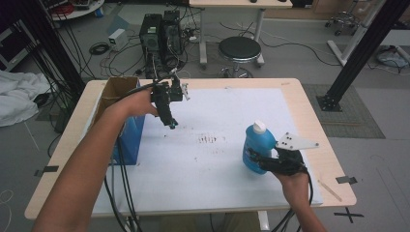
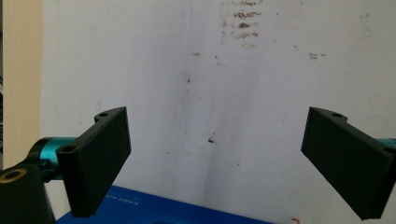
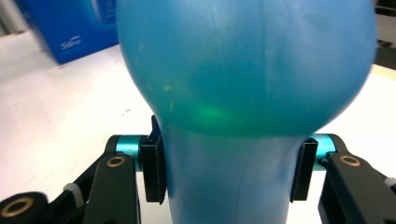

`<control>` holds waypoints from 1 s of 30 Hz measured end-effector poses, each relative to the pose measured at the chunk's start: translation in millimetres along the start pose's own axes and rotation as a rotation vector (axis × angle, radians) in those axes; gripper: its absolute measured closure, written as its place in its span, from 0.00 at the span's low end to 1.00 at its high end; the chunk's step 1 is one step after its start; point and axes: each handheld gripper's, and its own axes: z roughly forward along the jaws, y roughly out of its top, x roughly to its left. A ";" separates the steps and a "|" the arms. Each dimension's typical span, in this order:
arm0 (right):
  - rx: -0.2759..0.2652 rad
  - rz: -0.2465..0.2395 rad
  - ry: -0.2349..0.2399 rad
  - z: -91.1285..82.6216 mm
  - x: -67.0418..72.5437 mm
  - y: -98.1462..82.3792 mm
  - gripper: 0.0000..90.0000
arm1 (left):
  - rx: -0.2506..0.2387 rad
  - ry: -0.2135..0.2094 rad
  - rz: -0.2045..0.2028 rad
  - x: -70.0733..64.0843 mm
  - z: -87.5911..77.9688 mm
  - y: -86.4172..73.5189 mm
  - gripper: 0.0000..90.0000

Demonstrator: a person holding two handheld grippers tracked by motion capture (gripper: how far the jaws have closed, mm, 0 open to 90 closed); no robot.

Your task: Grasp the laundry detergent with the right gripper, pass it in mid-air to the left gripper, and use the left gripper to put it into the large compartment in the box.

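A blue plastic bottle (image 1: 255,145) with a white cap (image 1: 259,126) is at the right of the white sheet (image 1: 217,111). My right gripper (image 1: 261,159) is shut on its narrower part, and in the right gripper view the pads (image 3: 154,170) press both sides of the bottle (image 3: 243,84). My left gripper (image 1: 170,123) hangs over the left part of the sheet and points down. Its jaws stand wide open with nothing between them (image 2: 224,163), with bare white sheet (image 2: 261,84) beneath.
A blue box (image 1: 130,137) and an open cardboard box (image 1: 116,89) stand at the table's left edge. Dark smudges (image 1: 209,139) mark the middle of the sheet. A thin stick (image 1: 329,190) lies near the front right corner. Computer towers and a stool (image 1: 239,50) stand behind the table.
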 end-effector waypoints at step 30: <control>0.069 -0.149 0.542 7.1 -65.5 51.0 0.49 | -0.022 -0.042 -0.018 -49.0 -39.6 29.5 0.09</control>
